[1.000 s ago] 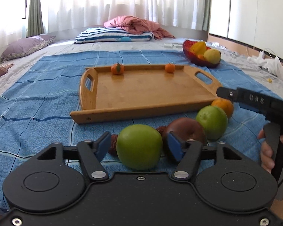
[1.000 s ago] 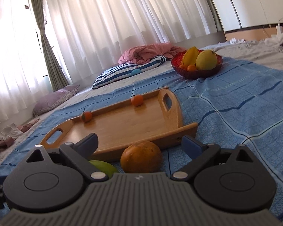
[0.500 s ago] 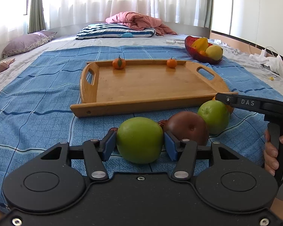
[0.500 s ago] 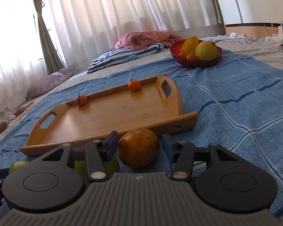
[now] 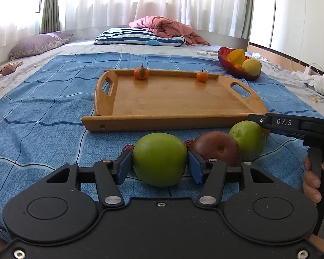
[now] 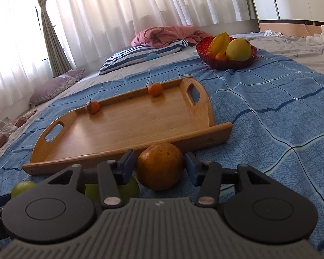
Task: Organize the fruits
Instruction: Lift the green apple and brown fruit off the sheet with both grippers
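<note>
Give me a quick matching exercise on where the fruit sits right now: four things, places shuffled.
Things:
1. big green apple
2. large orange
3. two small tangerines
4. yellow mango

Places:
A. in the red bowl
B. between the left gripper pads
C. on the wooden tray, far edge
D. between the right gripper pads

Pairs: 1-B, 2-D, 3-C, 4-A

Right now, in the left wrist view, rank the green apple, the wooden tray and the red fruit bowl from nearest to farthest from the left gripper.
1. Green apple: between the left gripper's fingers.
2. Wooden tray: straight ahead on the blue cloth.
3. Red fruit bowl: far right, past the tray.
</note>
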Tool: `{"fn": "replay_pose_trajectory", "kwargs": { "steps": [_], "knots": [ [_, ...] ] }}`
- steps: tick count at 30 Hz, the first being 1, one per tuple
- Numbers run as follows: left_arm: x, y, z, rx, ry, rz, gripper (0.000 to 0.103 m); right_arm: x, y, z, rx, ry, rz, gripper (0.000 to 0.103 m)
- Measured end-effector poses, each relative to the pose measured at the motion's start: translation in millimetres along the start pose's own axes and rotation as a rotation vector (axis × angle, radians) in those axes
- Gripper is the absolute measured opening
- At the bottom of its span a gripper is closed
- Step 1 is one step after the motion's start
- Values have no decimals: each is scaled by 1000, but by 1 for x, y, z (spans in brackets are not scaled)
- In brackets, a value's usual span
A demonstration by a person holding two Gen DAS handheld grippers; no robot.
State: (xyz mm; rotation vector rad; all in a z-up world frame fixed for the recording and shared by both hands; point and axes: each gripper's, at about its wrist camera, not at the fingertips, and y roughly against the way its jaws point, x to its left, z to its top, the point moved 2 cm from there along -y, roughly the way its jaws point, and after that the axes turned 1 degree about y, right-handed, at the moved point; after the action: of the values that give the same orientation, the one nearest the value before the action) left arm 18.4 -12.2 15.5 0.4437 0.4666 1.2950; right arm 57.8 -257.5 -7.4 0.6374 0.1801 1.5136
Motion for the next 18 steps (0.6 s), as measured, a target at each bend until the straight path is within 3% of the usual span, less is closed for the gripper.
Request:
{"fn": "replay_pose_trajectory", "kwargs": {
  "steps": [8, 11, 18],
  "knots": [
    [13, -11, 0, 14, 93, -38, 54, -11, -8, -1, 28, -86, 28, 61],
    [17, -15, 2, 27, 124, -45, 55, -17, -13, -1, 48, -143, 32, 55],
    [11, -13, 8, 25, 89, -30, 54, -9, -7, -2, 39, -85, 6, 54]
  ]
}}
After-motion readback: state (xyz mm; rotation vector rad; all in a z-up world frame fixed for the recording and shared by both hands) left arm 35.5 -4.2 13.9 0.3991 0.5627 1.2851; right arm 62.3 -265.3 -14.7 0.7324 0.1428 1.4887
